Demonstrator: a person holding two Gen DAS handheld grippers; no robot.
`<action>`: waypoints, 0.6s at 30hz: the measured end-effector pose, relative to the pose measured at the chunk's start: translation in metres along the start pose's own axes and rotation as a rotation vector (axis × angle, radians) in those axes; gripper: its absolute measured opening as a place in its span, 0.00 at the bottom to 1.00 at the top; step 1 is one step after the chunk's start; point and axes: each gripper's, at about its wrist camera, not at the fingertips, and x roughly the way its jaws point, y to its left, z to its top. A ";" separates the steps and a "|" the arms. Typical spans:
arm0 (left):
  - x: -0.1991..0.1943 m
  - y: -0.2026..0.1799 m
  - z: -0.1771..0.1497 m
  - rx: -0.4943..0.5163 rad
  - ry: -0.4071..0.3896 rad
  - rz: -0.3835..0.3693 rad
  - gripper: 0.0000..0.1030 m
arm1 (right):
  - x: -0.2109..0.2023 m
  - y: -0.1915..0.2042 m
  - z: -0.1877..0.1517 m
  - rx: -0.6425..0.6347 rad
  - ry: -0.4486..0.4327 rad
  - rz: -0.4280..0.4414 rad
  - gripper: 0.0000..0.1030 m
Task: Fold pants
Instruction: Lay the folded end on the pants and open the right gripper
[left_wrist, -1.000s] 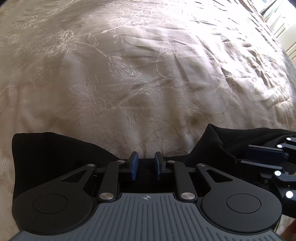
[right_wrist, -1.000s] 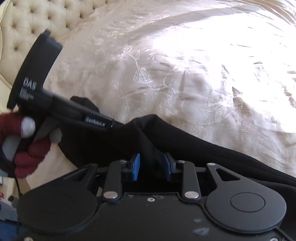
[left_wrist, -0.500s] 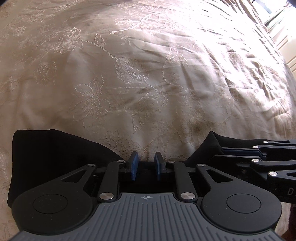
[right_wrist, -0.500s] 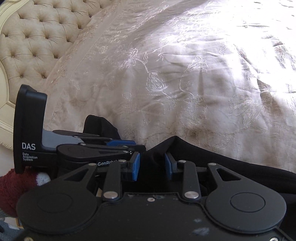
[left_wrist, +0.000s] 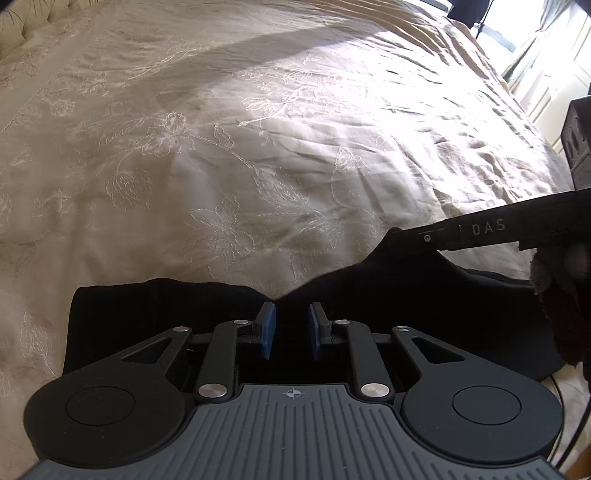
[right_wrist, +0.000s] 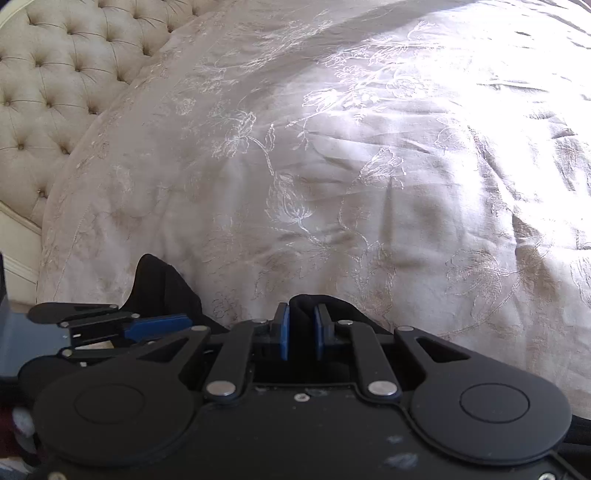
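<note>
The black cloth pants (left_wrist: 369, 295) lie at the near edge of the bed, a dark band bunched across the bottom of the cream bedspread embroidered with pale flowers (left_wrist: 258, 147). Their upper edge dips into a notch right where the left gripper (left_wrist: 291, 332) has hold of them: the black fabric fills the narrow gap between its blue pads (left_wrist: 266, 332), which press on it from both sides. To the left of that grip the cloth spreads out flat with a squared-off corner; to the right it rises in a peak toward the other tool.

The right gripper (right_wrist: 302, 334) sits just beside the left one, and its jaws have just been closing. A thick fold of the same black pants (right_wrist: 303, 314) stands up between its blue pads (right_wrist: 283, 336), pinched there, with more of the garment humped up to the left of it near the left gripper's fingers, which reach in sideways from that edge of the right wrist view.

In the left wrist view the right tool's black body crosses in from the right, marked "DAS", and below it a hand in a dark red glove (left_wrist: 565, 295) grips the handle.

Beyond the bedspread, a tufted cream headboard with button dimples (right_wrist: 55, 74) curves along the far left.
</note>
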 end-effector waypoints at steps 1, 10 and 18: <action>0.001 0.001 0.001 -0.003 0.017 0.004 0.19 | 0.001 -0.004 0.002 0.018 -0.008 -0.008 0.14; 0.036 0.020 -0.042 -0.005 0.235 0.077 0.19 | 0.016 -0.022 0.017 0.053 -0.026 -0.104 0.13; 0.033 0.022 -0.047 -0.004 0.228 0.074 0.19 | 0.056 -0.020 0.025 0.005 0.022 -0.195 0.12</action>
